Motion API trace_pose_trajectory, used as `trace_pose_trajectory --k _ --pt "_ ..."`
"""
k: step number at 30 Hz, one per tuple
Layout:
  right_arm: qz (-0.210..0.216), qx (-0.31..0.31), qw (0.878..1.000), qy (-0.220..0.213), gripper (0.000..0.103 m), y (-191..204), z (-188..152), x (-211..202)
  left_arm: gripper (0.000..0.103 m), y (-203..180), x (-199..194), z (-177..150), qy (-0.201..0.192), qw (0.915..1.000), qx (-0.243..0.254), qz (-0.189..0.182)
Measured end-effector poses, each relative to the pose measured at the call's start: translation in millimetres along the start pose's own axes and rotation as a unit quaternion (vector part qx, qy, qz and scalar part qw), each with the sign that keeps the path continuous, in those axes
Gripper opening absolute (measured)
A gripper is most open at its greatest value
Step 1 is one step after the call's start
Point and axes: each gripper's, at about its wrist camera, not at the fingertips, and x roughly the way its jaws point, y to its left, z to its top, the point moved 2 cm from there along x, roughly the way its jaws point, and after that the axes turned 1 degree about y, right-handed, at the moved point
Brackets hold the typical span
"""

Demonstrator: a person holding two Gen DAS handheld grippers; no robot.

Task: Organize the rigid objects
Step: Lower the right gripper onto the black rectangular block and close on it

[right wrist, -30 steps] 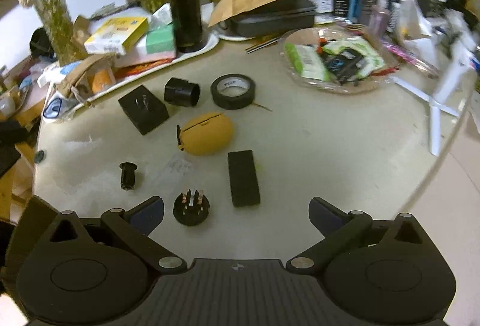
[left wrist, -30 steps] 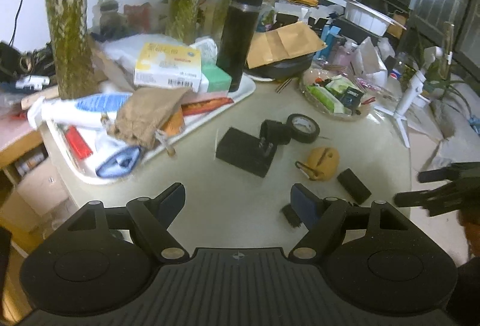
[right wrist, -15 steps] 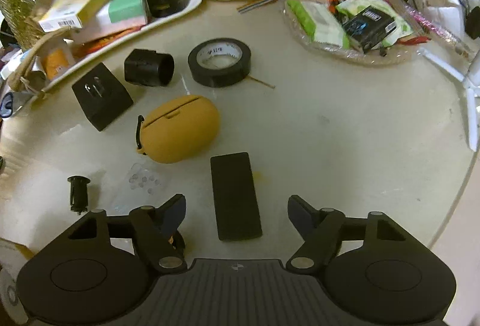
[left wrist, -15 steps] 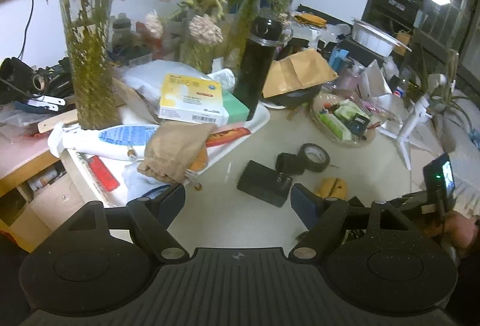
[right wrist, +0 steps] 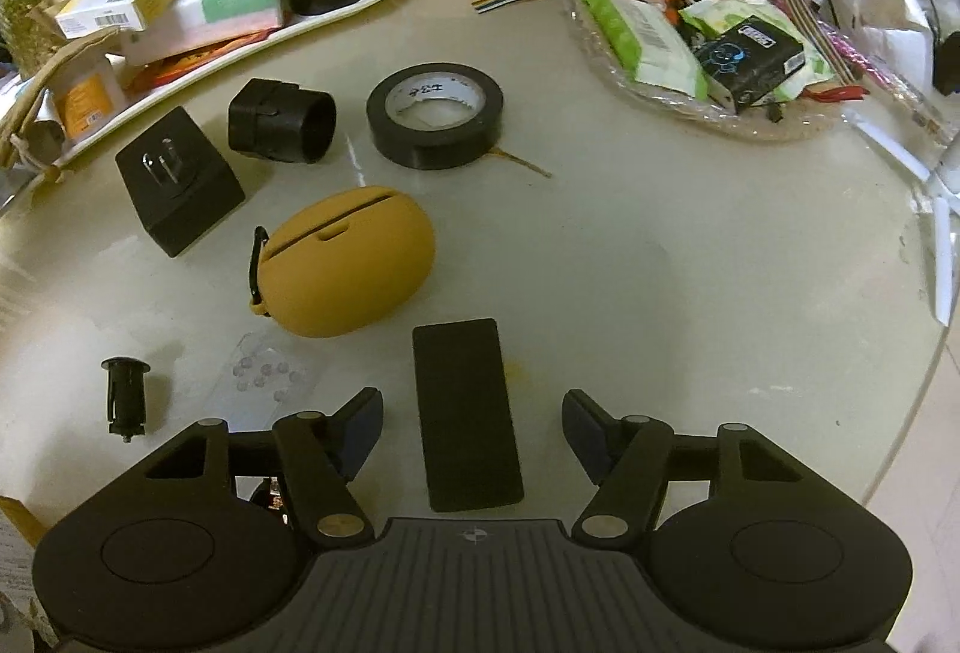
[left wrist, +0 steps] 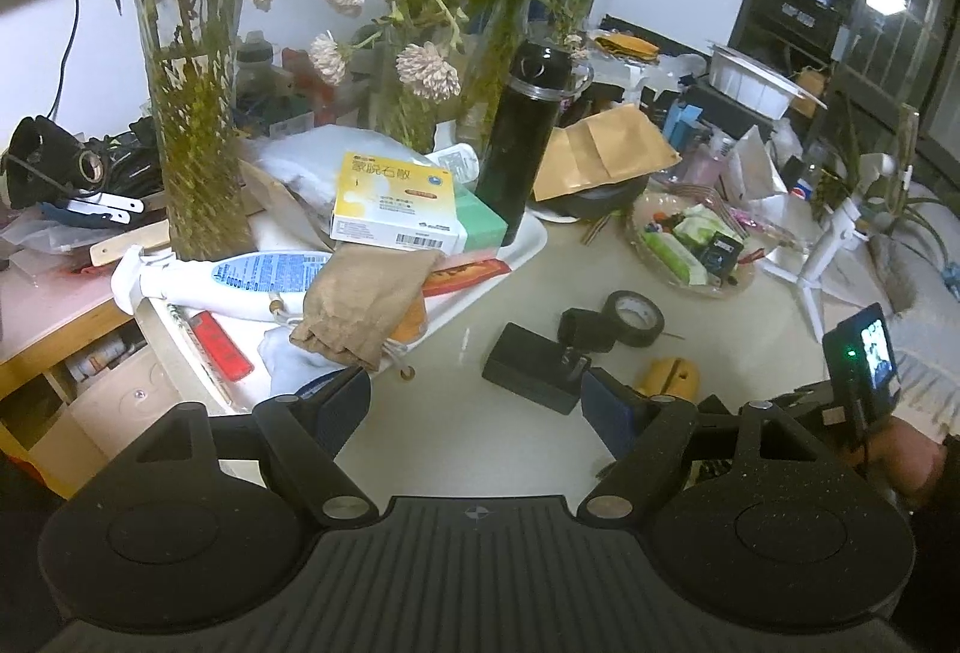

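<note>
right wrist view: right tool [right wrist: 473, 422] points steeply down over the bench [right wrist: 690, 281], its jaws closing with the flat black slab [right wrist: 465, 413] between them lengthwise. pads [right wrist: 366, 422] are clear of the slab's long edges, a gap showing on each side, so nothing is pinched yet. the slab lies flat and is lined up with the tool's axis, which suits a squeeze across its narrow width.

loose rigid pieces sit in a cluster ahead: yellow case [right wrist: 348, 263] just beyond the slab, tape roll [right wrist: 435, 113] farther off, black tube [right wrist: 282, 119] beside the roll, plug block [right wrist: 177, 179] with prongs up, small black peg [right wrist: 125, 395] at left. all are apart from each other, likely laid out for picking one at a time. where they are meant to go i cannot tell.

left wrist view: left tool [left wrist: 477, 401] hangs above the bench edge, jaws spread, holding nothing; it looks to be waiting aside. the tray [left wrist: 528, 245] at left is heaped with boxes and a flask [left wrist: 522, 137].

writing: yellow box [left wrist: 396, 200] carries chinese characters and a barcode, not legible enough to copy. the tape core has small print, unreadable. a bottle [left wrist: 240, 275] has blue label text, too small.
</note>
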Motion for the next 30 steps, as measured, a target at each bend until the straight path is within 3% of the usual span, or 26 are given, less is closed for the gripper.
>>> trace_pose_trajectory --k 20,23,26,30 --pt "0.013 0.01 1.0 0.004 0.077 -9.3 -1.8 2.3 0.077 -10.8 1.9 -12.1 0.017 0.9997 0.014 -0.005" --pt "0.009 -0.001 1.0 -0.003 0.071 -4.1 -2.1 2.6 0.077 -11.2 4.3 -13.8 0.021 0.9997 0.014 -0.004" --pt "0.01 -0.005 1.0 -0.008 0.034 -2.0 -1.7 -2.5 0.077 -12.5 5.8 -14.6 0.024 0.9996 0.012 -0.006" --pt "-0.005 -0.009 1.0 -0.014 0.034 -1.9 -0.9 -12.8 0.077 -17.8 6.1 -15.8 0.027 0.9994 0.02 -0.007"
